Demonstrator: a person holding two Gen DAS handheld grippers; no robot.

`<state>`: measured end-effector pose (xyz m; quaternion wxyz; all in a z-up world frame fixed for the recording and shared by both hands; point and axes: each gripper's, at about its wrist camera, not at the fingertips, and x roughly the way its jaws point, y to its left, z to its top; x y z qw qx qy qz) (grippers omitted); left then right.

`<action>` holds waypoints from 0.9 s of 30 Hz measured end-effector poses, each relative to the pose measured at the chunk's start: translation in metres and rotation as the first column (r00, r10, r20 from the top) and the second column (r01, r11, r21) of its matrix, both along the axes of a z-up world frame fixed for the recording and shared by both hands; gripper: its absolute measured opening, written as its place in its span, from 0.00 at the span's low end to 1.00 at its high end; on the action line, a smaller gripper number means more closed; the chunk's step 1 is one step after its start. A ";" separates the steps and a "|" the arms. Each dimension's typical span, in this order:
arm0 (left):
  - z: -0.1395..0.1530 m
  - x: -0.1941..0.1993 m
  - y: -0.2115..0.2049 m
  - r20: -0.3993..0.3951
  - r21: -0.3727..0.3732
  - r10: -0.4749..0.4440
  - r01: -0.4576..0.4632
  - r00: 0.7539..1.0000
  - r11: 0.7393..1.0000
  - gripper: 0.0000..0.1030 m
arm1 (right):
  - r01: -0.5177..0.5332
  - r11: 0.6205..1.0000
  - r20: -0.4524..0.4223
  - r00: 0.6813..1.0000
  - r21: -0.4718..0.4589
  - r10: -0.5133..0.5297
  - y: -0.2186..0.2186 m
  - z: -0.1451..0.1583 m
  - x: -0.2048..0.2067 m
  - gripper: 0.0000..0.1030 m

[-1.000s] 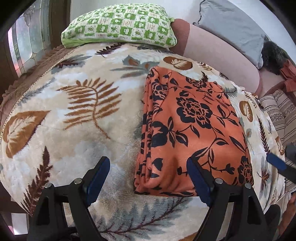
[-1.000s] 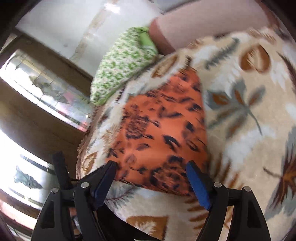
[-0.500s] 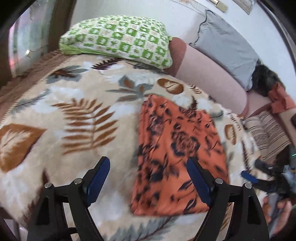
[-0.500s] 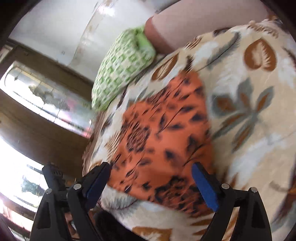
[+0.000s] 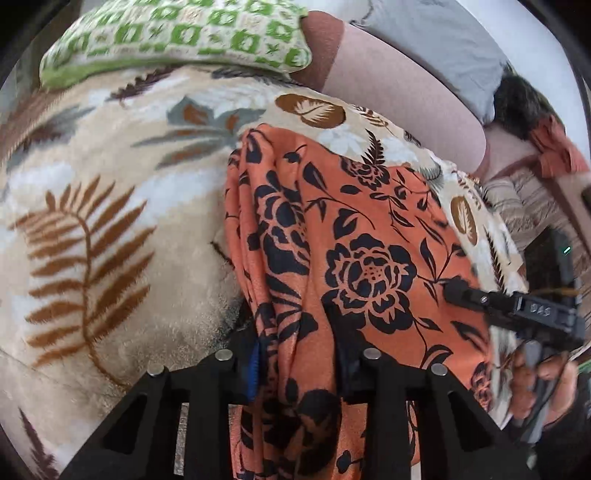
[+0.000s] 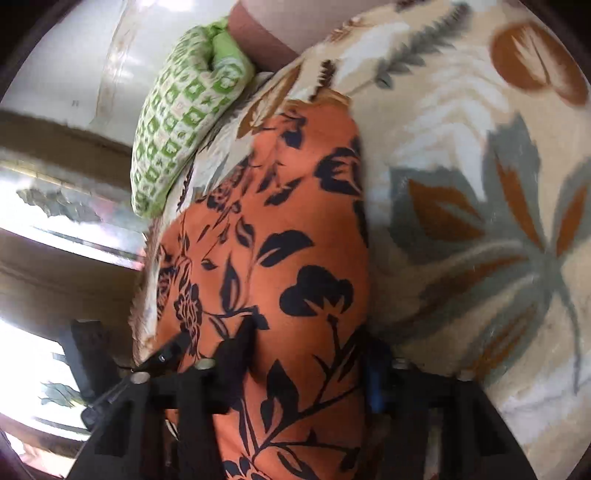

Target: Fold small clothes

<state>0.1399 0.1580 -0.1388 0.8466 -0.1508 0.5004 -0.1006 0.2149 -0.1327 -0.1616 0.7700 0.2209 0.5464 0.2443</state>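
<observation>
An orange garment with black flowers point(image 5: 354, 236) lies folded into a long strip on a leaf-patterned blanket point(image 5: 110, 221). My left gripper point(image 5: 299, 365) is shut on its near left edge, the cloth bunched between the jaws. The right gripper point(image 5: 458, 290) shows at the right of the left wrist view, on the garment's near right edge. In the right wrist view the same garment point(image 6: 280, 236) fills the space between the jaws, and my right gripper point(image 6: 306, 365) is shut on its near end.
A green and white patterned pillow point(image 5: 184, 33) lies at the far end of the blanket. A pink bolster point(image 5: 399, 85) and a grey pillow point(image 5: 443, 48) lie behind it. A window point(image 6: 55, 206) shows left in the right wrist view.
Both grippers have dropped onto the near end of the garment and closed on it. Before, both were open above the cloth.
</observation>
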 end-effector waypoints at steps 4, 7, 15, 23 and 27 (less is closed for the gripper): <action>0.019 -0.009 -0.002 0.056 -0.028 0.029 -0.028 0.998 0.999 0.24 | -0.035 0.998 0.107 0.993 -0.049 0.040 0.005 0.034 -0.010 0.36; 0.043 -0.016 -0.018 0.134 -0.021 0.006 -0.003 0.991 1.000 0.24 | -0.039 0.996 0.191 0.980 -0.081 0.054 0.000 0.063 -0.015 0.36; 0.085 0.007 -0.086 0.279 -0.071 -0.045 0.068 0.959 0.995 0.24 | 0.040 0.996 0.325 0.946 -0.085 -0.010 -0.073 0.127 -0.009 0.36; -0.012 0.040 -0.118 0.037 0.014 -0.014 0.013 0.999 1.000 0.50 | 0.231 0.947 0.117 0.971 -0.222 -0.209 -0.154 0.029 0.025 0.67; 0.021 0.033 -0.109 0.138 0.087 -0.013 0.001 0.990 0.996 0.59 | 0.261 0.956 0.233 0.946 -0.136 -0.225 -0.159 0.061 0.001 0.67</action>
